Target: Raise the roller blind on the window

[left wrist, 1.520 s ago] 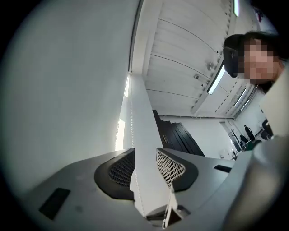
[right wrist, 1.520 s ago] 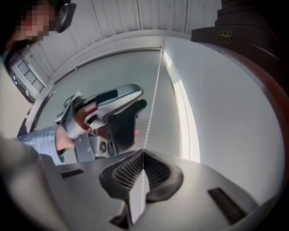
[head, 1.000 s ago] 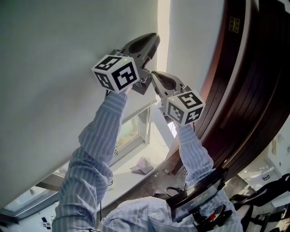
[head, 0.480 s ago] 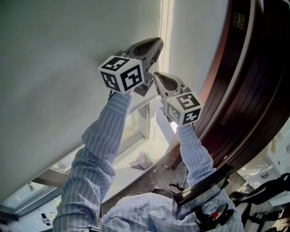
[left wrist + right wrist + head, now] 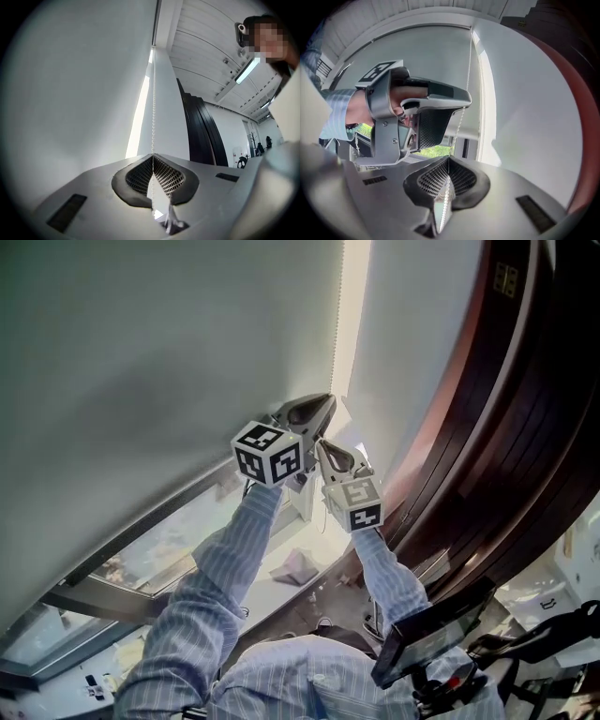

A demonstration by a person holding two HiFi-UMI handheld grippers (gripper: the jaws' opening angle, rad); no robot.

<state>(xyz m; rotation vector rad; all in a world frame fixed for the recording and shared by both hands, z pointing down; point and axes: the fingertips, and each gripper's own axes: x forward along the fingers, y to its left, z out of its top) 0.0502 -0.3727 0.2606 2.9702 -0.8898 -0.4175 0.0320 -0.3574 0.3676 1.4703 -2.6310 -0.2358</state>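
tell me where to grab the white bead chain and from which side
Pinch the thin white bead chain on its straight hanging run beside the edge of the pale grey roller blind, coming from the room side: it hangs taut and vertical, so it can be clamped crosswise.

The right hand-held gripper [image 5: 448, 159] has its jaws pressed together on the bead chain [image 5: 462, 119]. Just above, the left hand-held gripper [image 5: 459, 107] is closing on the same chain, which runs up beside the roller blind [image 5: 417, 51].

Likely an office; a strip light [image 5: 247, 70] hangs on a slatted ceiling [image 5: 206, 42]. Dark wood panelling [image 5: 511, 427] flanks a wide window [image 5: 178, 538].
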